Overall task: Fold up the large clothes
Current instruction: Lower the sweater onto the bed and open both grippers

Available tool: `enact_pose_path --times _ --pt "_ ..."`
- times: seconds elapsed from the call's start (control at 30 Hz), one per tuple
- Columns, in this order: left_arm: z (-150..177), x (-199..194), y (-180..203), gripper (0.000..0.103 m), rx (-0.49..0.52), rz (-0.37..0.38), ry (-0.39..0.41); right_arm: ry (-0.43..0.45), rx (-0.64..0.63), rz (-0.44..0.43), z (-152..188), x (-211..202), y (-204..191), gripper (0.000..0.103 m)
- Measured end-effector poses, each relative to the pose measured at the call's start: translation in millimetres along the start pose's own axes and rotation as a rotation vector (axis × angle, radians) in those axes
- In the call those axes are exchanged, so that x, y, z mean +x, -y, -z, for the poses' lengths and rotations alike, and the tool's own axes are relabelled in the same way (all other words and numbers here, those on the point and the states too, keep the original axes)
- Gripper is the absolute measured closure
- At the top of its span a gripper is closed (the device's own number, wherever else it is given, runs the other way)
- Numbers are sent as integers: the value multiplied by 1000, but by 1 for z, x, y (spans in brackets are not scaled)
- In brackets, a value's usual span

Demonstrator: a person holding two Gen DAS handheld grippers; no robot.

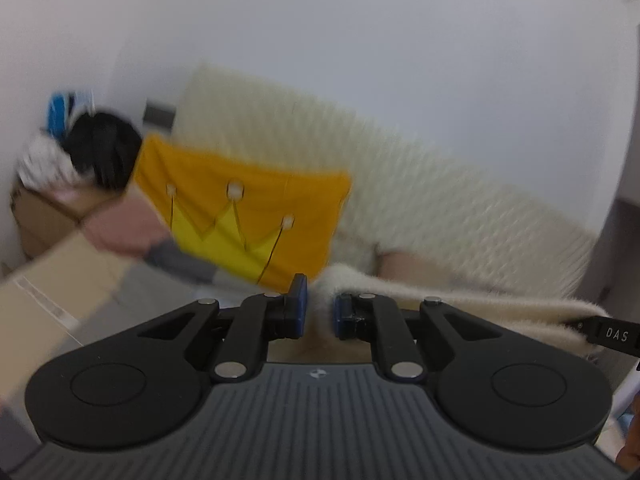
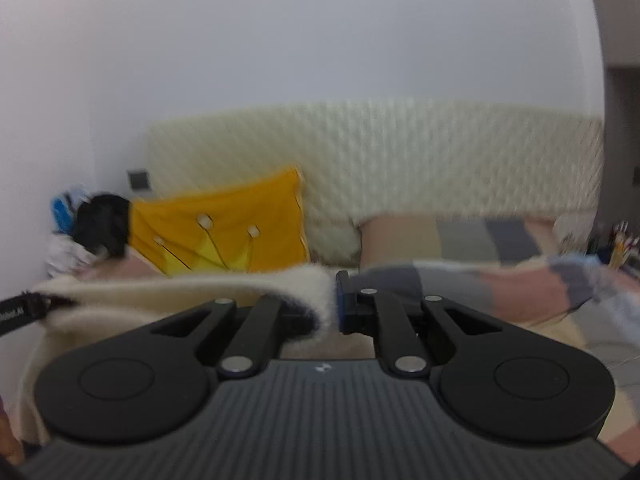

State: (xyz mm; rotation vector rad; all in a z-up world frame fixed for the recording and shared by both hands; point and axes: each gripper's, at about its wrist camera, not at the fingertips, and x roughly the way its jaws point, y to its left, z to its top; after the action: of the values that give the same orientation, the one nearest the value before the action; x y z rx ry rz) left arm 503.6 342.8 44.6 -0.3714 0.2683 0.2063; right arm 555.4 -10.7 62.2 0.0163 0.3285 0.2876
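Note:
A cream fuzzy garment (image 1: 460, 300) hangs stretched between my two grippers above the bed. In the left wrist view my left gripper (image 1: 320, 313) is shut on one end of it, with cream pile bunched between the blue pads. The cloth runs right to a black part of the other gripper at the frame edge. In the right wrist view my right gripper (image 2: 333, 304) is shut on the other end of the garment (image 2: 180, 292). The fabric drapes over and hides its left finger. Both views are blurred by motion.
Ahead lies a bed with a patchwork cover (image 2: 500, 280) and a cream quilted headboard (image 2: 400, 160). An orange cushion with a yellow crown (image 1: 248, 216) leans against it. Cardboard boxes (image 1: 52, 280) and a black bag (image 1: 104, 152) stand at the left wall. Pens (image 2: 620, 244) are at the far right.

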Motion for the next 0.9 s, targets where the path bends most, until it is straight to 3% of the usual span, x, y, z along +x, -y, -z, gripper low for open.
enact_pose_path --times 0.1,0.2,0.37,0.5,0.63,0.7,0.9 --pt "42 112 -32 88 -32 -18 -90 -68 -25 12 35 68 0 92" --pt "83 195 -60 88 -21 -51 -163 -135 -61 3 75 124 -1 92" --pt "142 275 -108 87 -34 -77 -276 -220 -73 -34 132 195 3 92" --pt "173 317 -132 87 -1 -110 -347 -298 -31 -70 170 240 0 91" --pt "190 325 -143 85 22 -103 -383 -372 16 -77 201 272 1 91" --pt "194 321 -141 80 61 -106 -380 -360 29 -81 209 277 1 90" --pt "194 323 -141 80 66 -99 -388 -306 20 -57 225 273 -5 90"
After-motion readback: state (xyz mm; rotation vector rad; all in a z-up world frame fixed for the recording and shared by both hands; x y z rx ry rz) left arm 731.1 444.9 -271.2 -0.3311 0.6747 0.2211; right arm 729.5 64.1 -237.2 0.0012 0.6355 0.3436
